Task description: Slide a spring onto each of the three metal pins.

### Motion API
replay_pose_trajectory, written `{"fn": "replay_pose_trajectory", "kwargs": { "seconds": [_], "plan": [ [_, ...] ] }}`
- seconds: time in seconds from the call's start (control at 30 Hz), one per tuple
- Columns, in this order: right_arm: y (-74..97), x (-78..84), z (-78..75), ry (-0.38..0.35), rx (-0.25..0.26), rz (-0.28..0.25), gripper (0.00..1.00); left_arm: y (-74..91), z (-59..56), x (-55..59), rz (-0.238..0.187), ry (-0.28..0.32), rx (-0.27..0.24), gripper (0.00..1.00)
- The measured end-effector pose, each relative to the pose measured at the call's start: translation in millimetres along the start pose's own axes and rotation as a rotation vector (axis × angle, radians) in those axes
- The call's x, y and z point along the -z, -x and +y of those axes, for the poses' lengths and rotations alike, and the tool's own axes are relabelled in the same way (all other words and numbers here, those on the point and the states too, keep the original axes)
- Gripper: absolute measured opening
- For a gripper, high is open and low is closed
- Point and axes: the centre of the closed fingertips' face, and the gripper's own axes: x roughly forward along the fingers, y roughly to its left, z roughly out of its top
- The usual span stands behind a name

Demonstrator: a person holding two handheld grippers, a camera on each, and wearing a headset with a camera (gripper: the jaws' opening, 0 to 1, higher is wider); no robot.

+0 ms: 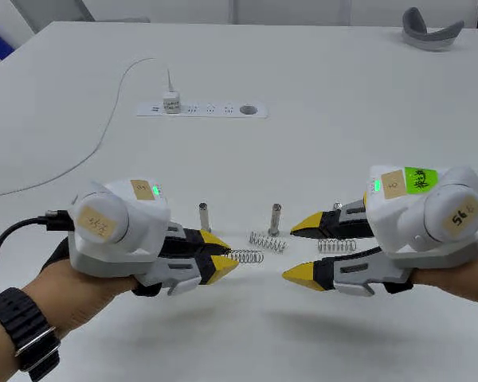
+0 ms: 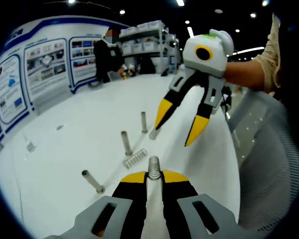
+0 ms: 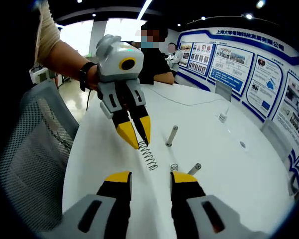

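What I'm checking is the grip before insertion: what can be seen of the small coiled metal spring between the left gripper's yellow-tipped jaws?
The small coiled metal spring is thin, silvery wire with open, evenly spaced coils. One end is pinched between the yellow tips of the left gripper; the rest sticks out roughly level, pointing toward the open right gripper. Whether it touches the white table cannot be told.

Light: bright, even, ceiling spots (image 2: 122,11) overhead | surface (image 1: 342,72): white, mild glare | shadows: soft, faint, near edge | gripper views: fisheye bending at edges, wall posters (image 2: 12,89) perhaps slightly blurred | head view: sharp
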Motion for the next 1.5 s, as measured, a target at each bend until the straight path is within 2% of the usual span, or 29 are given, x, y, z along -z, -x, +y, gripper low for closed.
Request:
{"fn": "replay_pose_trajectory", "kwargs": {
  "seconds": [0.43,0.67,0.9,1.13,1.5],
  "plan": [
    [-11.2,1.0,9.6,0.068,-0.025,0.017,0.25,-2.1,-18.1,-16.8,-0.025,-0.012,0.052,0.10],
    [-14.2,3.8,11.3,0.105,-0.025,0.023,0.17,-2.5,-21.5,-22.3,-0.039,-0.003,0.065,0.10],
    [-15.3,4.4,11.1,0.122,-0.017,0.019,0.14,-1.9,-23.9,-26.7,-0.057,0.023,0.077,0.10],
    [-16.0,2.0,13.8,0.115,-0.021,0.006,0.12,-0.7,-25.9,-35.6,-0.087,0.034,0.075,0.10],
    [-16.8,-2.4,15.0,0.034,-0.030,-0.017,0.12,-0.9,-28.0,-46.3,-0.128,0.024,0.063,0.10]
  ]
}}
